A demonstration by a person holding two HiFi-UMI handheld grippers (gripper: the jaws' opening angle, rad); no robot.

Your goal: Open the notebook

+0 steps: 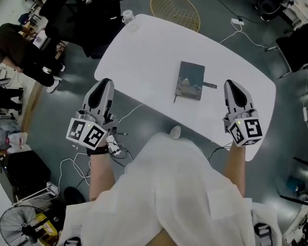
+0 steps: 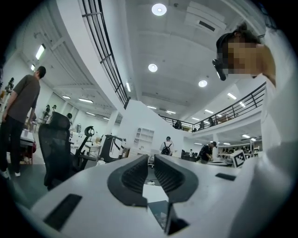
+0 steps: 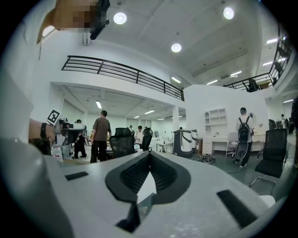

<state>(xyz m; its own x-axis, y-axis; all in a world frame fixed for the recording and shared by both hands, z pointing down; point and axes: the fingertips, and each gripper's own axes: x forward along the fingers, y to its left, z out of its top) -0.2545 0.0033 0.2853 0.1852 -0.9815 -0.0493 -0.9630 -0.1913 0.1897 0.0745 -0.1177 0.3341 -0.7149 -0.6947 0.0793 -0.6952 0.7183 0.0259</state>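
Observation:
The notebook lies closed on the white table, with a dark picture cover and a dark tab sticking out on its right side. My right gripper hovers over the table just right of the notebook, pointing level, jaws together and empty. My left gripper is off the table's left edge, over the floor and well left of the notebook. Its jaws stand almost together with only a thin slit between them, nothing in it.
A round wicker object stands on the floor beyond the table. A black office chair and a person are at the far left. Cables trail on the floor near my left side, and a fan stands at the bottom left.

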